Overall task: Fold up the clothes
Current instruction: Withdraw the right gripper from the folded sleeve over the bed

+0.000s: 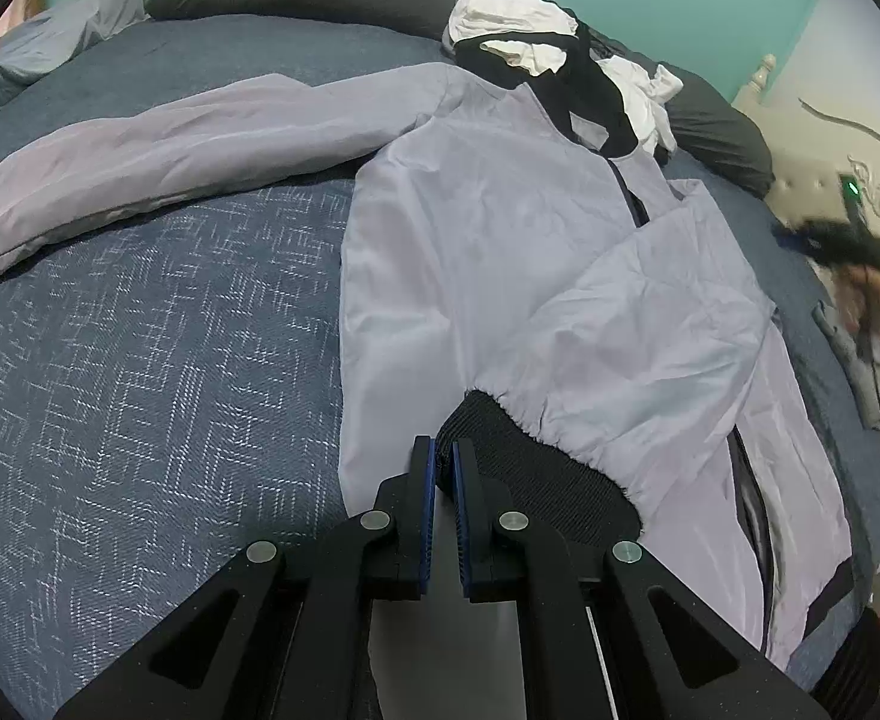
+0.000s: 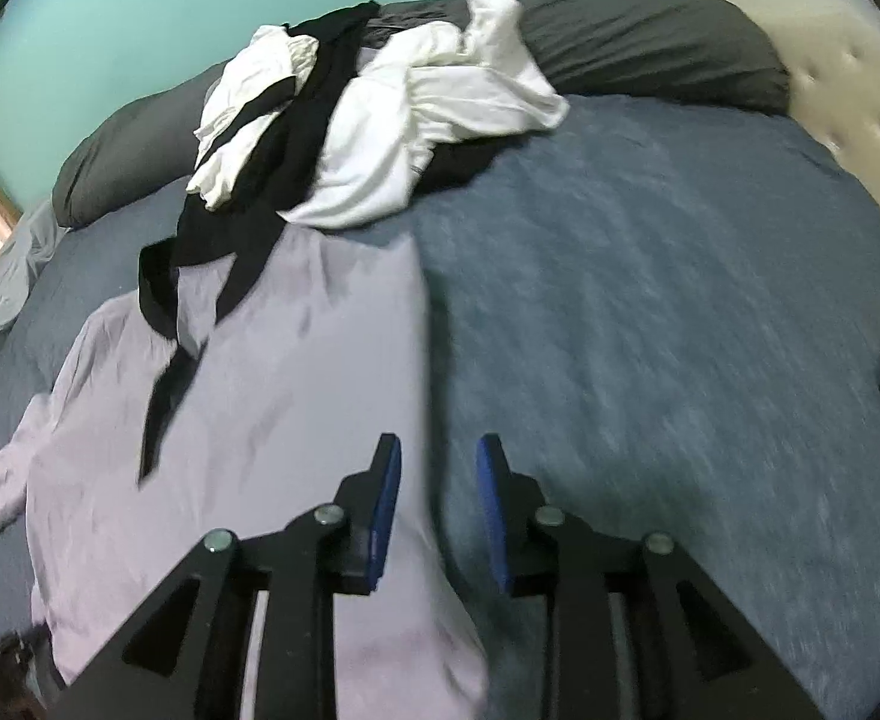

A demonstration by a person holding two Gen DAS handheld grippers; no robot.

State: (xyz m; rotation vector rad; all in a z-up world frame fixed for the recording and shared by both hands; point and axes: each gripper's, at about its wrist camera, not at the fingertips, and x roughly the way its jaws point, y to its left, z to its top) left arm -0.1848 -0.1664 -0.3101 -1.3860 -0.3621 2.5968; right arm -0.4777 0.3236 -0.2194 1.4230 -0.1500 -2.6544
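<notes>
The jacket [image 1: 499,252] is pale lilac-grey, with a black ribbed cuff [image 1: 535,468] and a black collar band [image 1: 589,102]. The bedspread [image 1: 140,330] is slate blue, flecked with a white crosshatch weave. On it lies a heap of white cloth [image 2: 440,138] crossed by black strips [image 2: 302,132]. The pillows [image 2: 649,36] are charcoal grey and the wall [image 2: 110,18] is turquoise. The gripper pads [image 1: 428,516] are blue on black fingers.

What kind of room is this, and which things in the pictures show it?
Most likely a bedroom. The lavender jacket lies on a bed with a blue bedspread, dark grey pillows lie along the teal wall, and a cream tufted headboard stands at the side.
</notes>
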